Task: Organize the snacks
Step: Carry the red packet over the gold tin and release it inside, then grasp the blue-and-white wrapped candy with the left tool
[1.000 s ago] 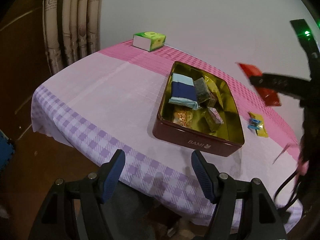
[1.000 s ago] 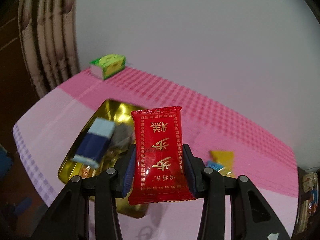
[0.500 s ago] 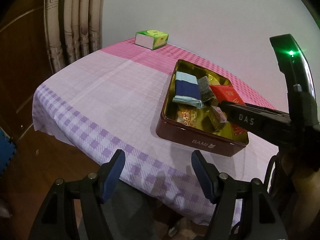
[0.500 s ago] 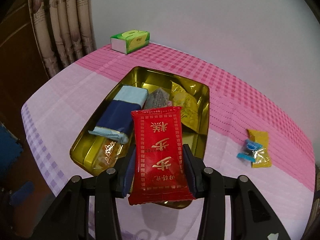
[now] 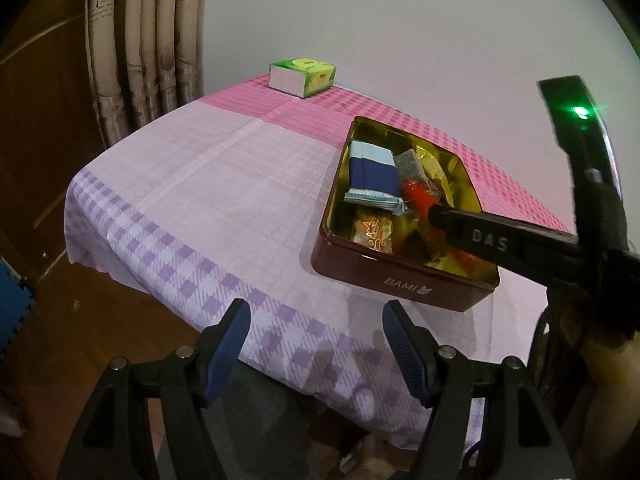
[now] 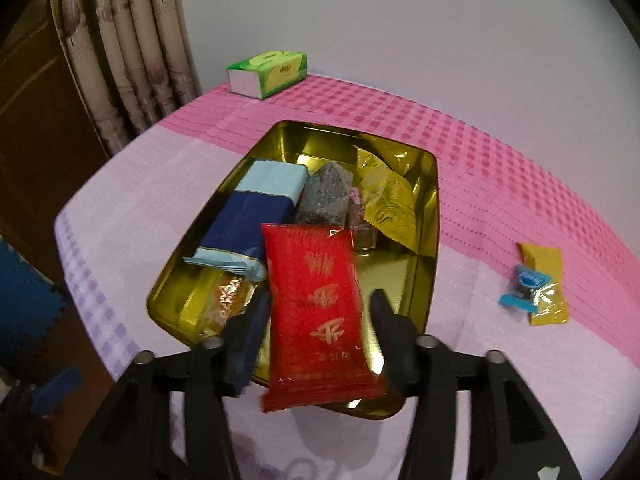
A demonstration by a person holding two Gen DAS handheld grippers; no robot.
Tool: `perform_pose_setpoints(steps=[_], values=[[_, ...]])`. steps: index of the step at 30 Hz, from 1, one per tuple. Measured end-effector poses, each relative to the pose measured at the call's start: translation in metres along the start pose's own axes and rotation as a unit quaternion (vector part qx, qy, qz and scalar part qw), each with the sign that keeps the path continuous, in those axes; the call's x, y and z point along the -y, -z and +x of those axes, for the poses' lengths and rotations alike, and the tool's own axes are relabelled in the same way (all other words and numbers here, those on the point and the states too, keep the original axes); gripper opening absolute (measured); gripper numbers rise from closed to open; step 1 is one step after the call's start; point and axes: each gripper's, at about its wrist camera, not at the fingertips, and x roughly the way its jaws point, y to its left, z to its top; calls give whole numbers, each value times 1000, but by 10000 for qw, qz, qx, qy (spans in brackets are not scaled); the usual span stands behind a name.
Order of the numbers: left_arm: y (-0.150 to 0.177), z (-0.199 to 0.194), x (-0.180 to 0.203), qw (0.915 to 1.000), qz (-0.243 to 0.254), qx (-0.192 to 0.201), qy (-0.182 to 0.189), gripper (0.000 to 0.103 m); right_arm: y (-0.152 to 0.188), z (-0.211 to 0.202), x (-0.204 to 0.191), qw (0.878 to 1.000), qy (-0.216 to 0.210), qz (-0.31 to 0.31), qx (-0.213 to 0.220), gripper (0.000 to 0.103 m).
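Right gripper (image 6: 318, 322) hanging over the near half of the open rectangular tin with gold inside and dark red outside (image 6: 434, 200), jaws just spreading, pads clear of the red foil snack packet with gold characters (image 6: 316, 308) on both sides, so released rather than clenched; packet blurred, tilted, between the pads with its lower end past the tin's near rim at 6 o'clock; whether it already rests on the contents cannot be told.

Inside the tin: navy and pale blue wrapped bar (image 6: 256, 216) along the wall at 9 o'clock; grey speckled pouch (image 6: 324, 196) just beside it at centre; crinkled gold sachet (image 6: 386, 204) toward 1 o'clock; small orange and gold wrapped sweet (image 6: 226, 298) in the corner at 7 o'clock; bare gold floor at 12 o'clock and along the wall at 3 o'clock.

Left gripper (image 5: 316, 354) wide open, nothing between its blue pads, held over the table's near edge, well apart from the tin's near wall.

On the pink and lilac checked tablecloth (image 6: 520, 172): small blue-wrapped candy (image 6: 524, 286) lying on a flat yellow sachet (image 6: 546, 284) at 3 o'clock, well apart from the tin; green and white tissue box (image 6: 268, 68) at 11 o'clock near the far edge; broad open cloth at 9 o'clock as far as the table's left edge; patterned beige curtain (image 6: 124, 60) beyond.
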Motion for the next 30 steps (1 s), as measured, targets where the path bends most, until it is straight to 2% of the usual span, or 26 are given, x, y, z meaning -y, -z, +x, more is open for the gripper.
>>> perform_pose_setpoints(steps=[4, 7, 9, 13, 15, 18, 20, 23, 27, 30], values=[[1, 0, 2, 10000, 64, 37, 10, 70, 10, -23, 15, 9990, -170, 133, 387, 66], [3, 1, 7, 9999, 139, 41, 74, 70, 26, -40, 43, 9979, -101, 330, 541, 71], [4, 1, 12, 9996, 233, 50, 136, 70, 43, -49, 71, 9968, 23, 572, 564, 71], [10, -5, 33, 9966, 628, 205, 502, 70, 92, -71, 138, 9894, 373, 1232, 667, 72], [14, -8, 49, 9925, 930, 304, 735, 70, 125, -86, 175, 9818, 661, 1630, 712, 72], [24, -10, 82, 9813, 1565, 412, 1042, 70, 158, -107, 214, 9693, 879, 2140, 829, 72], [26, -6, 104, 9754, 1839, 354, 1161, 70, 182, -120, 238, 9595, 1032, 2448, 939, 72], [26, 5, 139, 9675, 2130, 261, 1341, 70, 206, -134, 260, 9495, 1246, 2676, 1059, 78], [14, 27, 184, 9607, 2303, 110, 1546, 70, 224, -140, 271, 9446, 1174, 2837, 1161, 79], [-3, 55, 216, 9569, 2284, -36, 1792, 70, 225, -143, 280, 9425, 924, 2970, 1224, 79]])
